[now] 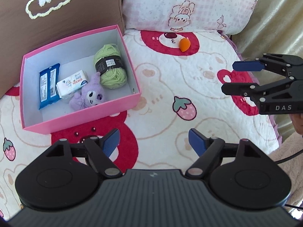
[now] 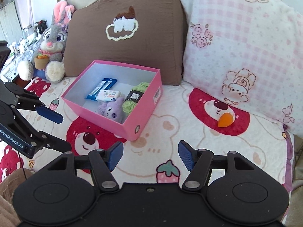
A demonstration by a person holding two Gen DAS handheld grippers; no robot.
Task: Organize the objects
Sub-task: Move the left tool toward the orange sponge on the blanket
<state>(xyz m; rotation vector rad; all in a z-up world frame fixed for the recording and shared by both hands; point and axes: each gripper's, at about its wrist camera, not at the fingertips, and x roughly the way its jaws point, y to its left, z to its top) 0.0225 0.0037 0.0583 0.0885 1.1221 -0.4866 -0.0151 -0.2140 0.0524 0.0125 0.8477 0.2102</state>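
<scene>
Left wrist view. The left tool (image 1: pixel 153 141) hovers above the bed's printed blanket (image 1: pixel 161 87), its blue pads apart with nothing between them. The pink box (image 1: pixel 121 106) sits to its upper left against the brown cushion (image 1: pixel 75 15); inside lie a blue packet (image 1: pixel 48 86), a white tissue pack (image 1: pixel 73 84), a purple plush (image 1: pixel 89 95) and a green yarn ball (image 1: pixel 110 66). One loose thing remains outside: an orange egg-shaped piece (image 1: pixel 184 44), resting on the blanket just below the pink checked pillow (image 1: pixel 189 5), well apart from the box. The right tool (image 1: pixel 230 78) enters from the right edge, jaws apart and empty.

Right wrist view. The right tool (image 2: pixel 150 156) is likewise parted and empty over the blanket (image 2: pixel 170 113). The orange piece (image 2: pixel 225 120) lies up and to the right, near the pillow (image 2: pixel 236 47); the box (image 2: pixel 149 111) stands centre-left, and the left tool (image 2: pixel 66 132) shows at the left edge. A grey rabbit plush (image 2: pixel 53 43) sits beyond (seemingly not part of the sorting).

Risk, as judged. The orange piece looks smooth and rounded, so pads closing off-centre could squirt it sideways or roll it under the pillow's edge. The soft blanket may give under a downward push, letting a pad snag the fabric. A release too near the box's rim could bounce the piece off the yarn and back out
</scene>
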